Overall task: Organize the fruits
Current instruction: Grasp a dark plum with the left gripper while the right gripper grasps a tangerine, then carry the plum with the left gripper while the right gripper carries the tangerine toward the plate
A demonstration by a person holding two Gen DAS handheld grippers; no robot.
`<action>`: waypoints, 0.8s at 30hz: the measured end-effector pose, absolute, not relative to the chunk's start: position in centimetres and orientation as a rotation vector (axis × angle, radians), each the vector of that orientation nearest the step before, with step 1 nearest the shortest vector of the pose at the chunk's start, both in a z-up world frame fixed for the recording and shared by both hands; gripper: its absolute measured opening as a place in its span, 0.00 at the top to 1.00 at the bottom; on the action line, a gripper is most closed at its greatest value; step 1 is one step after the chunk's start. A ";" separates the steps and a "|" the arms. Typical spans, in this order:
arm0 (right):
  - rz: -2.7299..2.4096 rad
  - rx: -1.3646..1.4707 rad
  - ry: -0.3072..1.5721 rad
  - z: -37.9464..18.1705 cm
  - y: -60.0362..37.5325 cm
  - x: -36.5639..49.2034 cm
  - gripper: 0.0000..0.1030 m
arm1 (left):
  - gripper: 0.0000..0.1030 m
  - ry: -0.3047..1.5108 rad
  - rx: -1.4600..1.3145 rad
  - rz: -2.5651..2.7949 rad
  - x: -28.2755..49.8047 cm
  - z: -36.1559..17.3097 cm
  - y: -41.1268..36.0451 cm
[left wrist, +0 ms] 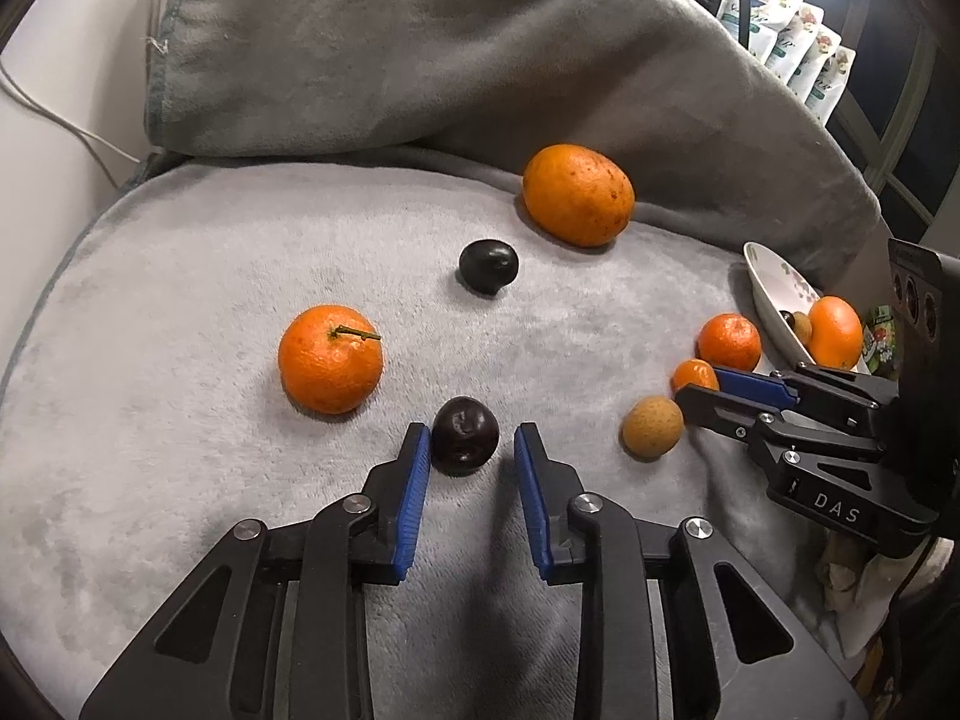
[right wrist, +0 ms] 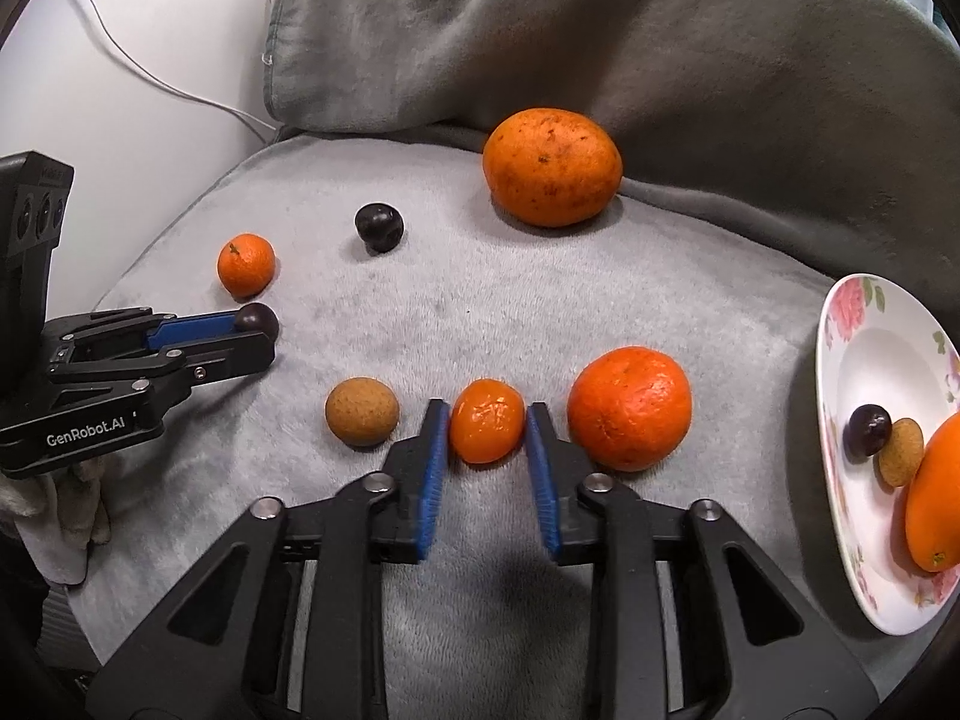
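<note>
Fruit lies scattered on a grey blanket (left wrist: 180,450). My left gripper (left wrist: 471,441) is shut on a small dark plum (left wrist: 465,435) that rests on the cloth; the right wrist view shows the same plum (right wrist: 258,318) at the left gripper's tips (right wrist: 264,330). My right gripper (right wrist: 487,426) is shut on a small mandarin (right wrist: 486,420), both blue pads against its sides. A brown round fruit (right wrist: 362,411) lies just left of it and a bigger mandarin (right wrist: 629,408) just right. A flowered plate (right wrist: 870,348) at the far right holds a dark plum, a brown fruit and an orange fruit.
A large orange (left wrist: 578,195) sits at the back against a grey pillow (left wrist: 420,48). A second dark plum (left wrist: 489,267) and a stemmed mandarin (left wrist: 330,359) lie mid-blanket. A white cable (right wrist: 180,90) runs along the wall on the left. Flowered packets (left wrist: 804,48) stand back right.
</note>
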State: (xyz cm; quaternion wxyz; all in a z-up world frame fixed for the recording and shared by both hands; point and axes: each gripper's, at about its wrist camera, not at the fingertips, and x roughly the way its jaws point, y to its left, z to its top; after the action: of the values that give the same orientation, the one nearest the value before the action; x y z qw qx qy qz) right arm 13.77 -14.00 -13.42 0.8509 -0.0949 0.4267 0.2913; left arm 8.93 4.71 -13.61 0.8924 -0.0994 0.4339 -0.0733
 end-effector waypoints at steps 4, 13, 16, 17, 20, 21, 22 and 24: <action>0.614 -0.195 0.897 -13.5 -14.0 13.8 0.75 | 0.80 0.905 -0.217 -0.152 9.3 -13.7 5.0; 0.617 -0.177 0.868 -12.9 -14.5 13.3 0.76 | 0.81 0.877 -0.218 -0.143 8.8 -12.8 5.1; 0.618 -0.160 0.854 -12.2 -15.0 12.9 0.76 | 0.81 0.858 -0.221 -0.147 8.4 -12.1 4.9; 0.619 -0.153 0.847 -11.9 -15.3 12.7 0.76 | 0.81 0.851 -0.223 -0.151 8.2 -11.8 4.8; 0.617 -0.137 0.826 -11.0 -16.2 12.1 0.76 | 0.81 0.825 -0.232 -0.170 7.7 -10.9 4.3; 0.615 -0.133 0.819 -10.8 -16.4 11.9 0.76 | 0.81 0.814 -0.240 -0.181 7.4 -10.6 4.1; 0.613 -0.130 0.812 -10.5 -16.7 11.7 0.76 | 0.81 0.807 -0.244 -0.189 7.3 -10.3 3.8; 0.606 -0.119 0.797 -9.9 -17.5 11.2 0.76 | 0.81 0.789 -0.246 -0.210 7.0 -9.5 3.2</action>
State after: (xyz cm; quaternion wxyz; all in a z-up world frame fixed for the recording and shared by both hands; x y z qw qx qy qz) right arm 11.19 -17.52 -9.87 0.8756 -0.0569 0.3819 0.2902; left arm 6.99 3.16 -9.54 0.9104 -0.1194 0.3828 -0.1018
